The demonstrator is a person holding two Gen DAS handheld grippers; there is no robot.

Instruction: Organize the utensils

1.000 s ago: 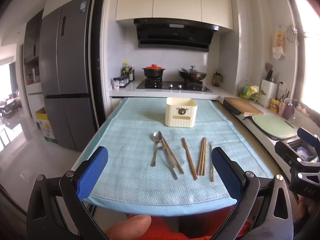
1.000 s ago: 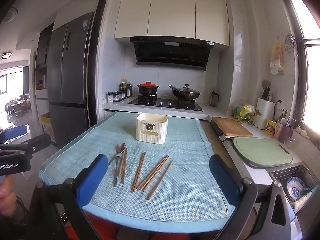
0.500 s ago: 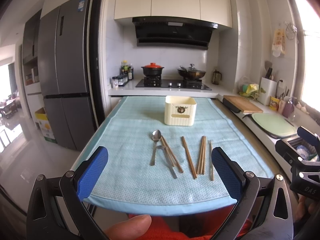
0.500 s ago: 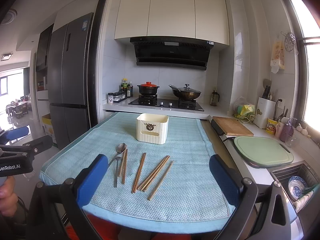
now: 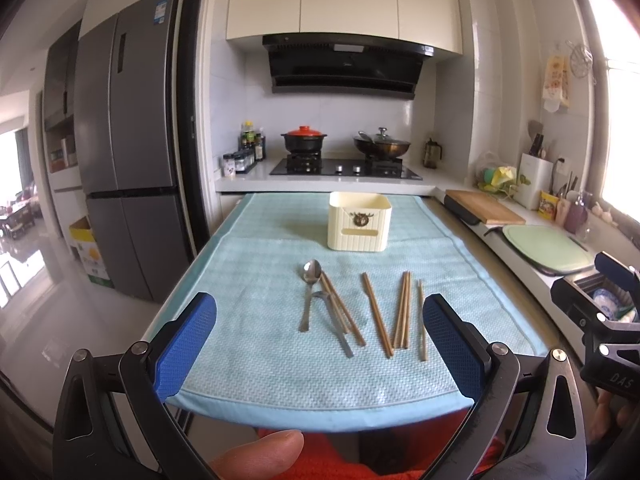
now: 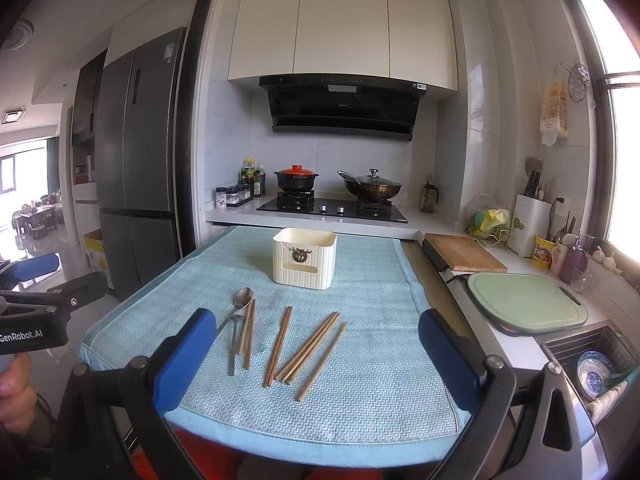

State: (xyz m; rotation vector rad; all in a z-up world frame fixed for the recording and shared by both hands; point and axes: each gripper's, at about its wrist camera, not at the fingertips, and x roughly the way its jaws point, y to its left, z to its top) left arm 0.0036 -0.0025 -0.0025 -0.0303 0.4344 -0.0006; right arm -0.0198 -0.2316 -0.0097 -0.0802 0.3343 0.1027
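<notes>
A cream utensil holder (image 5: 359,221) (image 6: 305,258) stands upright at the far middle of the light blue cloth (image 5: 256,344) (image 6: 384,368). In front of it lie two metal spoons (image 5: 310,286) (image 6: 239,304) and several wooden chopsticks (image 5: 376,314) (image 6: 308,346), loosely spread. My left gripper (image 5: 320,344) is open and empty, held above the cloth's near edge. My right gripper (image 6: 316,358) is open and empty, also near the front edge. Each gripper shows at the edge of the other's view.
A stove (image 6: 332,206) with a red-lidded pot and a wok stands behind the table. At right are a wooden board (image 6: 464,252), a green cutting board (image 6: 528,300) and a sink with a bowl (image 6: 594,372). A fridge (image 5: 128,152) stands at left.
Both grippers have risen or tilted slightly; the scene sits a little lower in view. Nothing on the cloth has moved.
</notes>
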